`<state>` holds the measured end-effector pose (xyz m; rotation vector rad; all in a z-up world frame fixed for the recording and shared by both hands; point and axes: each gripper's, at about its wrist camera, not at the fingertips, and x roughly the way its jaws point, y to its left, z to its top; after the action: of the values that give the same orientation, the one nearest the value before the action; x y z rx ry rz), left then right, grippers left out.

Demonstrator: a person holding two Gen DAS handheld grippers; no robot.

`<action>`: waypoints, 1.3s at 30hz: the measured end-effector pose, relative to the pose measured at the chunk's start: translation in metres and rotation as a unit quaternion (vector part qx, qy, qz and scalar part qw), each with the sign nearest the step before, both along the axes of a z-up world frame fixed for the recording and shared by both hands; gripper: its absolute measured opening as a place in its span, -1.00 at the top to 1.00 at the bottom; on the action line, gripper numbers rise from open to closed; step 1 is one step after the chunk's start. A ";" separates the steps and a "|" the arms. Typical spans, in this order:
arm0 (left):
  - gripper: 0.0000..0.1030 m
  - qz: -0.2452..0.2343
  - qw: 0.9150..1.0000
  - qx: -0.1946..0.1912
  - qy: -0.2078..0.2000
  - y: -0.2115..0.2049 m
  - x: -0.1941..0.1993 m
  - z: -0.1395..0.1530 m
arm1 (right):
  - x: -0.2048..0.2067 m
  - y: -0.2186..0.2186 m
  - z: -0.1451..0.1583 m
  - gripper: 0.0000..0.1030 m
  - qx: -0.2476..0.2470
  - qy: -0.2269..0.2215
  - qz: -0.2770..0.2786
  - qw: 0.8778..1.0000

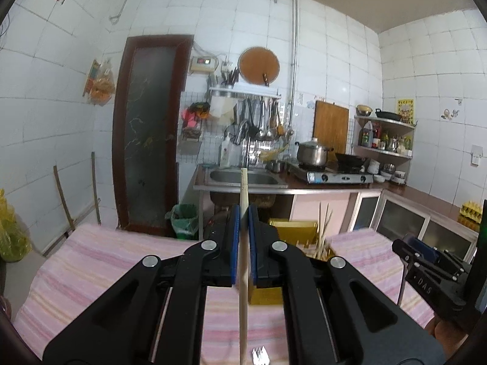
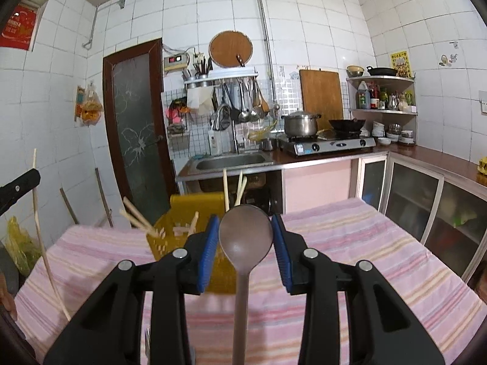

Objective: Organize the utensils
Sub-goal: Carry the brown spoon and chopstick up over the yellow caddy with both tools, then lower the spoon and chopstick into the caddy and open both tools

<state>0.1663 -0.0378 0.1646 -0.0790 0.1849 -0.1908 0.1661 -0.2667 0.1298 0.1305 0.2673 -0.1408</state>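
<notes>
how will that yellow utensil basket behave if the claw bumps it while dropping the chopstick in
The yellow basket looks like thin perforated plastic, so probably light and apt to slide on the striped cloth. Chopsticks already lean out above its rim, so a knock might tip it. The chopstick in the left claw looks stiff.

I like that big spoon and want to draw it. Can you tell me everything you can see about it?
The spoon is plain brownish-grey, smooth and matte, maybe plastic or wood. It has a wide oval bowl on top and a long straight handle running down out of view. It stands about upright between the blue pads of the right gripper. The pads stand wide apart on either side of the bowl, with gaps showing; what holds the handle is hidden. Behind it are the yellow basket and the pink striped cloth.
</notes>
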 end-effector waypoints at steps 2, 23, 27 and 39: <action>0.91 -0.003 1.000 -0.002 -0.011 -0.008 0.014 0.013 | 0.010 -0.001 0.009 0.31 -0.001 -0.008 0.000 1.000; 0.91 -0.024 0.997 -0.030 -0.062 -0.089 0.174 0.029 | 0.170 -0.024 0.051 0.31 0.036 -0.078 0.014 0.996; 0.91 -0.015 0.999 -0.018 -0.046 -0.095 0.194 0.004 | 0.189 -0.024 0.025 0.31 0.045 -0.072 0.021 0.996; 0.29 -0.002 0.999 0.010 -0.037 -0.092 0.195 -0.001 | 0.194 -0.026 -0.018 -0.01 0.034 -0.014 0.021 0.999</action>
<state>0.3611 -0.1300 0.1633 -0.0508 0.1126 -0.1960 0.3603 -0.2922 0.1115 0.1943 0.2467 -0.0887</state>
